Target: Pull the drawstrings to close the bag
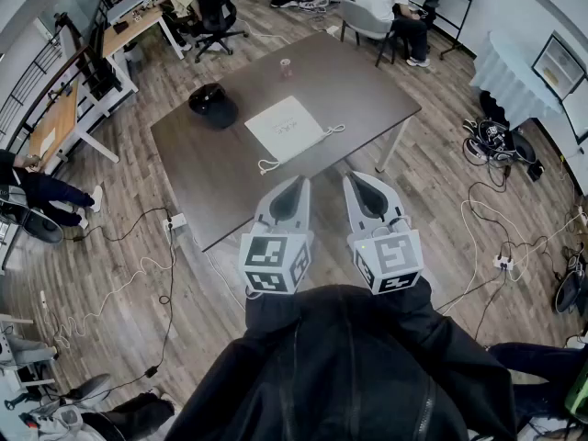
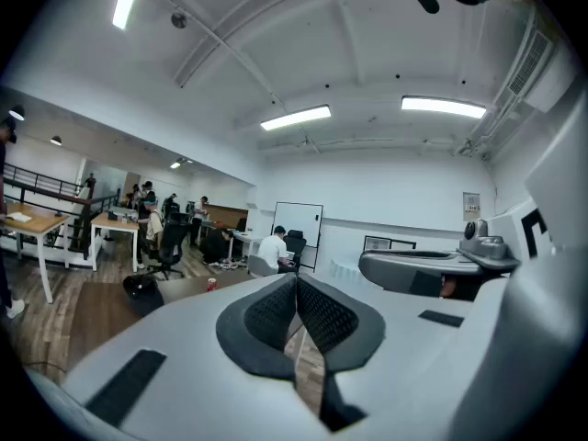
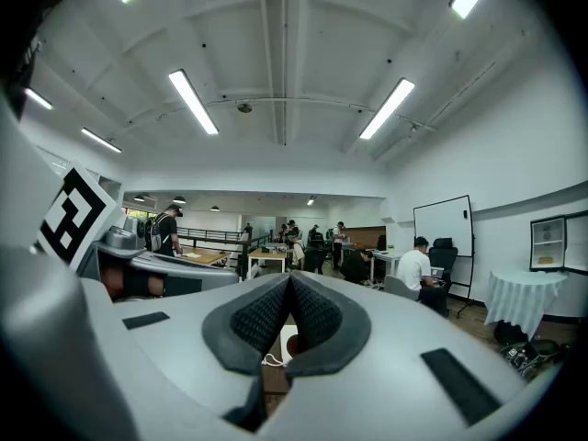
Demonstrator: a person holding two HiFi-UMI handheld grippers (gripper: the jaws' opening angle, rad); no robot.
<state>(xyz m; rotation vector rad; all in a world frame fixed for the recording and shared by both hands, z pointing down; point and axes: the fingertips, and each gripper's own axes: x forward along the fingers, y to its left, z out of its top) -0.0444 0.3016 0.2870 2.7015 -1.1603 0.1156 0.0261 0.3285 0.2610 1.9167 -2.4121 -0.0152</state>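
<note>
A white drawstring bag [image 1: 286,128] lies flat in the middle of the dark brown table [image 1: 220,177], its white cords [image 1: 268,165] trailing off its near corners. Both grippers hover side by side in front of the table's near edge, well short of the bag. My left gripper [image 1: 299,183] is shut with nothing in it; its pads meet in the left gripper view [image 2: 296,283]. My right gripper [image 1: 350,178] is likewise shut and empty [image 3: 288,283]. Through the gap under the right gripper's pads a bit of the bag [image 3: 278,342] and its cord shows.
A black cap [image 1: 212,104] lies on the table's far left part and a small red-and-white can [image 1: 285,66] stands near its far edge. People sit at desks beyond. Cables and power strips [image 1: 175,220] run over the wooden floor on both sides.
</note>
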